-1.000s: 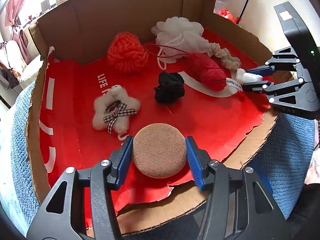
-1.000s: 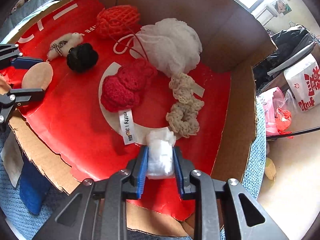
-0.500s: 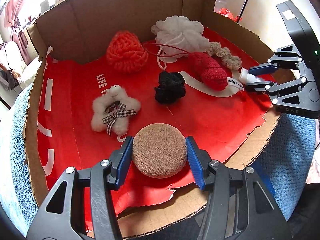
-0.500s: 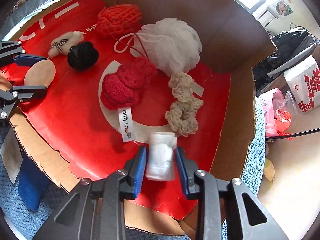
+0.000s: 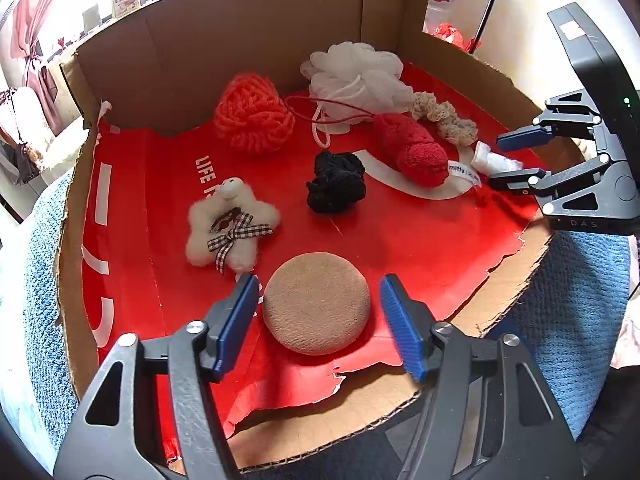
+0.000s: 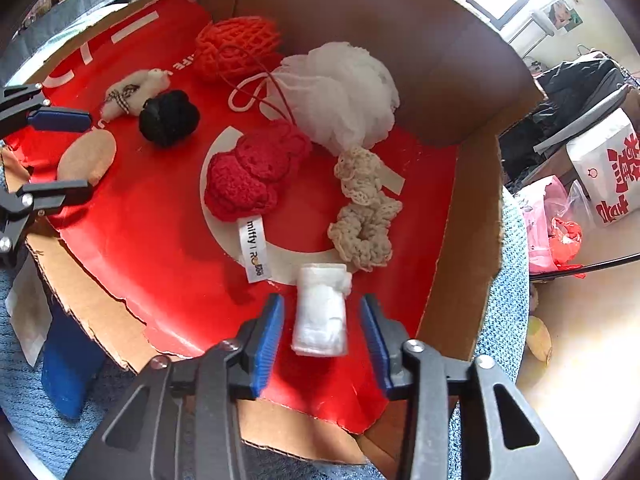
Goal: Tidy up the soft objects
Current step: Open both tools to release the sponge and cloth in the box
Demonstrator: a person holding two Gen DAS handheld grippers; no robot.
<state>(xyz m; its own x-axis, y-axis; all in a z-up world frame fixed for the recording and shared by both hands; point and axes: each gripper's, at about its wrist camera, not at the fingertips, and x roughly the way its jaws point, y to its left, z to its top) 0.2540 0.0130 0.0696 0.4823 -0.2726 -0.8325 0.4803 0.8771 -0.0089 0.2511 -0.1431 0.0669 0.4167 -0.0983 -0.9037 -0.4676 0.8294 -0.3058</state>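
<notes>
While both tongs, left (image 5: 316, 320) and right (image 6: 322, 340), are opening off the tan puff (image 5: 316, 304) and white roll (image 6: 320, 312), all 8 soft items lie in the box (image 5: 240, 40); little seems left.

The white puff (image 6: 340, 96) hides the red cord's (image 6: 280, 104) far end. The label (image 6: 253, 250) on the dark red knit piece (image 6: 256, 176) reads only partly. Both views cut off the box's (image 5: 248, 56) near edge, and the gripper frames cover it there.
</notes>
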